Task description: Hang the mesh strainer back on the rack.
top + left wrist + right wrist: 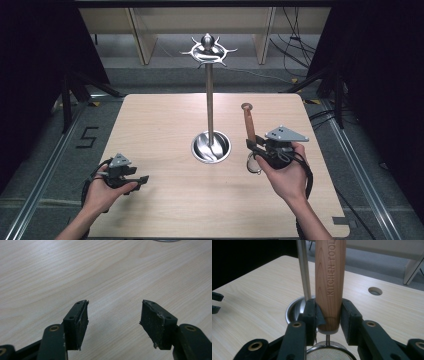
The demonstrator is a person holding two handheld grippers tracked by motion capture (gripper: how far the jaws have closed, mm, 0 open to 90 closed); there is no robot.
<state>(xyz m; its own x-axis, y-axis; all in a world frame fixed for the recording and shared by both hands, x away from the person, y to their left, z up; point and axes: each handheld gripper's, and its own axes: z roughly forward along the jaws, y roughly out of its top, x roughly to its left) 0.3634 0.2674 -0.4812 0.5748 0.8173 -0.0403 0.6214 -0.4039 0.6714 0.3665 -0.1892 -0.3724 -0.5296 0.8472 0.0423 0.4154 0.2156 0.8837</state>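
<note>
Nearest the person, the left gripper point(142, 178) sits low at the near-left of the table point(165, 210), held in the left hand point(102, 192), jaws apart and nothing between them; the left gripper view confirms it, two black pads point(77, 325) wide open over bare wood grain, idle. A bit farther in on the right side, the right gripper point(253, 143) is clamped on the wooden handle point(329, 287) of a small mesh strainer point(248, 135); in the right gripper view both jaws press the handle's lower end from either side, and the handle reads "KITCHEN TOOL" (rest of the stamp cut off at the top edge). The strainer's mesh bowl point(331, 353) hangs below the jaws near the right hand point(282, 177), and the handle points up and away, with its hanging-hole end point(246, 106) uppermost. It looks lifted off the table, though contact at the bowl is hard to tell. Just beyond and left of that stands the utensil stand point(209, 90): round steel base dish point(211, 147) mid-table, upright pole, and a ring of hooks point(208, 51) at the top, all hooks bare. Progress judgement: grasp done, strainer picked up and held beside the pole; hanging looks like the goal and is not yet done. Left to do: raise the handle end to hook height, catch the hole on a hook, release. Far side is floor, cables, shelving.
</note>
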